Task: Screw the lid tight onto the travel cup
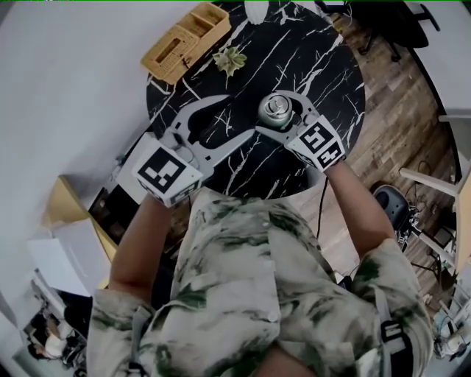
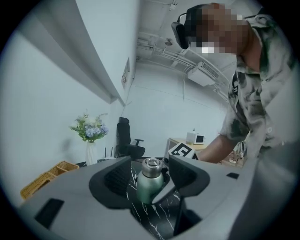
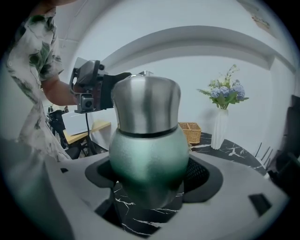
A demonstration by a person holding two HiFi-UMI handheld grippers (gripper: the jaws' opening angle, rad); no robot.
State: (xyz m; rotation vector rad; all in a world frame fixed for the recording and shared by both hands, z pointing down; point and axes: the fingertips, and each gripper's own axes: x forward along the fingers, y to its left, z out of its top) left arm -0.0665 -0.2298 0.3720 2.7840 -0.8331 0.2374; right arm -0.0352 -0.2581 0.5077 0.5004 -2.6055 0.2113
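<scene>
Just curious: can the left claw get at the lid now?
Probably yes: the left claw is open, the lid stands uncovered ahead, and the right claw grips only the cup lower down.

Table (image 1: 324, 88) centre is blocked by travel cup (image 1: 275, 107), w/ right gripper (image 1: 280, 118) clamped round it. Approach from near left is taken by left gripper (image 1: 239, 116), jaws wide. Far left is obstructed by basket (image 1: 185, 40), plant (image 1: 230, 59) & vase (image 1: 257, 9); far-right tabletop is left bare.

Soft, even indoor light, fairly bright, shadows faint. Both gripper views bend hard at the edges with dark corners. The travel cup (image 3: 149, 154) looks soft up close, pale sheen on its lid (image 3: 146, 105).
</scene>
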